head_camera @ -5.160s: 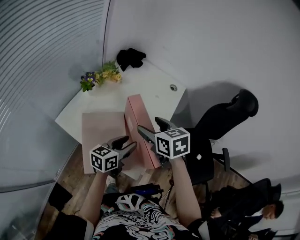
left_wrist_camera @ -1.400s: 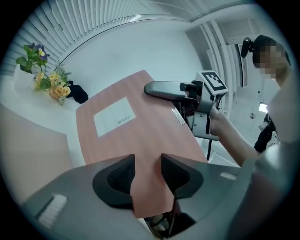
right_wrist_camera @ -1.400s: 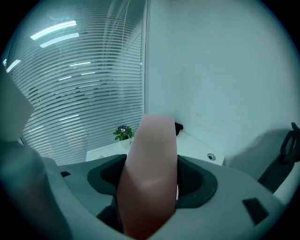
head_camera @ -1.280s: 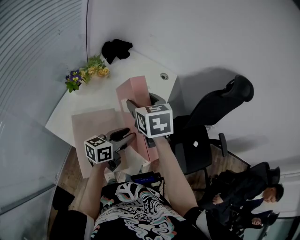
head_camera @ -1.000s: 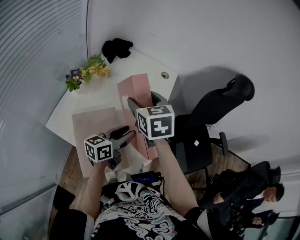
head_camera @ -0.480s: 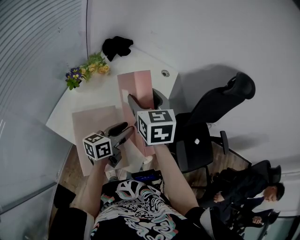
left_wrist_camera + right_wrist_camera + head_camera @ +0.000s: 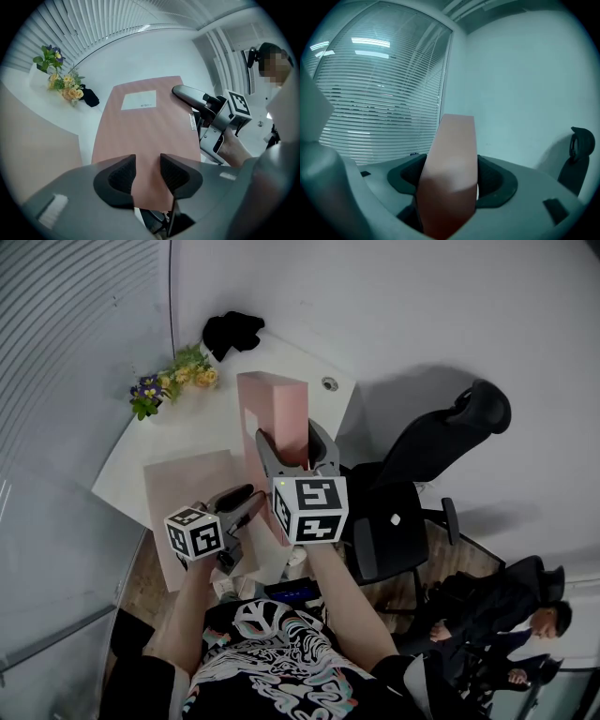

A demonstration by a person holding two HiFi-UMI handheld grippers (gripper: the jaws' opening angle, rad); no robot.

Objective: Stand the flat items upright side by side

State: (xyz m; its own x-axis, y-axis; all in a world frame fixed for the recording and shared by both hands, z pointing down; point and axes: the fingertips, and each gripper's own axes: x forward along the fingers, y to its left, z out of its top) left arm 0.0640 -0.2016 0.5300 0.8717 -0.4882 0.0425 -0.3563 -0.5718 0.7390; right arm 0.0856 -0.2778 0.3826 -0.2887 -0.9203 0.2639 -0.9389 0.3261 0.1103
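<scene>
A flat pink box of stiff-looking board (image 7: 277, 413) is being held raised and close to upright above the right part of the white desk (image 7: 187, 442). Its lower end is being hidden by the grippers, so contact with the desk cannot be told. The box is being clamped across its thickness by the right gripper (image 7: 295, 448), whose fingers (image 7: 408, 177) are being pressed, wide apart, against both broad faces.

The left gripper (image 7: 147, 161) is being pointed at the broad face carrying the white label (image 7: 139, 100). Its fingers are standing partly apart, having just been closing a little. The pink face is showing through the gap between them, though no edge appears to be pinched there. A second flat pink item (image 7: 187, 498) is lying flat on the desk to the left, not yet stood up.

The box is being judged light and rigid, with smooth faces that could be slipping under a loose hold. Being tall and thin, it is likely to be toppling once released. It is best being taken low across its thickness and steadied on a broad face.
</scene>
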